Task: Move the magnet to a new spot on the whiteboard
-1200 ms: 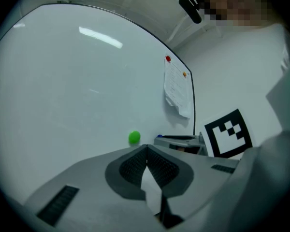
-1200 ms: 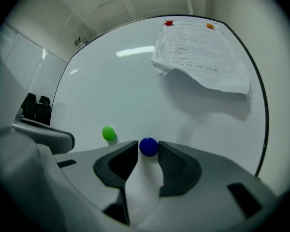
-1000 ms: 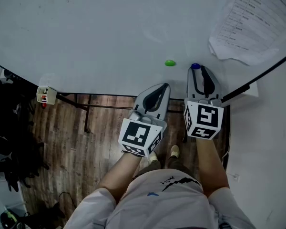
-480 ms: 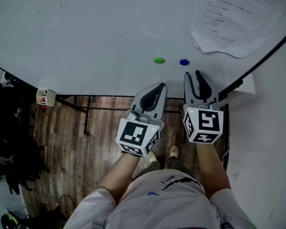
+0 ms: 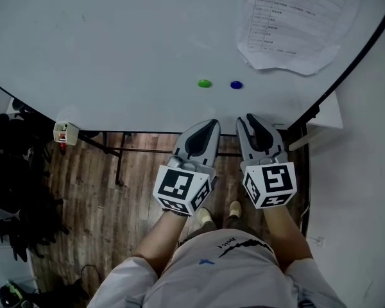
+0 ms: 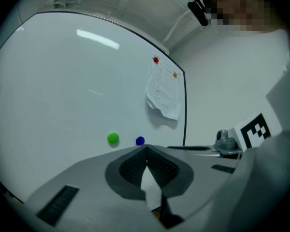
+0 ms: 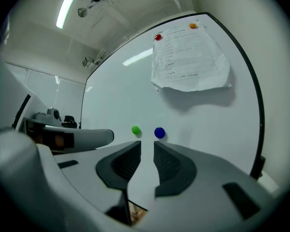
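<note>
The left tongs (image 5: 212, 124) are hanging below and left of the blue magnet (image 5: 236, 85), off the lower edge of the whiteboard (image 5: 115, 50). Their tips are pressing together with nothing between them. The green magnet (image 5: 205, 83) is sitting just left of the blue magnet at the same height. The two are apart, both are sticking flat to the board, and neither is being held.

The right tongs (image 5: 245, 119) are pointing up from just below the blue magnet, clear of it. Their jaws are closing to a narrow gap, with only bare board showing through. A sheet of paper (image 5: 295, 18) is hanging above and right of the blue magnet.

The scene is not settling which magnet the task means, though the blue one, nearest the right tongs, is looking likelier. If it is to be taken, the jaws are needing to open wider than its cap and come in square to the board, so the pads are closing on its rim rather than skating over the top. Peeling it off by one edge is the next concern, then setting it flat on bare board away from the green magnet and the paper. If the blue magnet is already sitting in its new spot, backing straight off without brushing it is enough.
</note>
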Demonstrator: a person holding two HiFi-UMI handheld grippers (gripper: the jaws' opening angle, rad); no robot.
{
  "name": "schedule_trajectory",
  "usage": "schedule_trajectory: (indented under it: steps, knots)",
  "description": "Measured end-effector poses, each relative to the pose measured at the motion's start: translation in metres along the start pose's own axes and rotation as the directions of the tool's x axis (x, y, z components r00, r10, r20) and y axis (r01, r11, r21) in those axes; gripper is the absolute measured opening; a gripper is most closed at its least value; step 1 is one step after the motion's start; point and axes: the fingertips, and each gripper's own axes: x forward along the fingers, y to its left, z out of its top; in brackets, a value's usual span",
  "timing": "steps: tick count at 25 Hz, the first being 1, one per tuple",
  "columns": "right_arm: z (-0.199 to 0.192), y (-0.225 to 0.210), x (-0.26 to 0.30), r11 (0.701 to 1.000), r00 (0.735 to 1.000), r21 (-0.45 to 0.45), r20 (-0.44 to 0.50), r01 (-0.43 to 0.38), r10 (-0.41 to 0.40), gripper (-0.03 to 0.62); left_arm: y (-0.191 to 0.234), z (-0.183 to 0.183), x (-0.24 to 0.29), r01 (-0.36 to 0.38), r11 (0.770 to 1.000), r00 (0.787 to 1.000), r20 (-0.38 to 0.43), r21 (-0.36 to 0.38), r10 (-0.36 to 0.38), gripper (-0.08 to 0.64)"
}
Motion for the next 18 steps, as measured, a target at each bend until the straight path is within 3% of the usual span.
schedule_trajectory:
  steps: [9,18]
  knots:
    - [0.000,0.006,-0.024,0.990,0.994,0.092,0.021,-0.109,0.108,0.044,-0.021,0.007,-0.013,-0.031,0.999,1.000,0.003,-0.012,0.031,0.009]
    - [0.002,0.014,-0.029,0.975,0.981,0.115,0.015,-0.193,0.192,0.014,-0.037,0.009,-0.014,-0.052,0.998,0.999,0.012,-0.021,0.052,0.009]
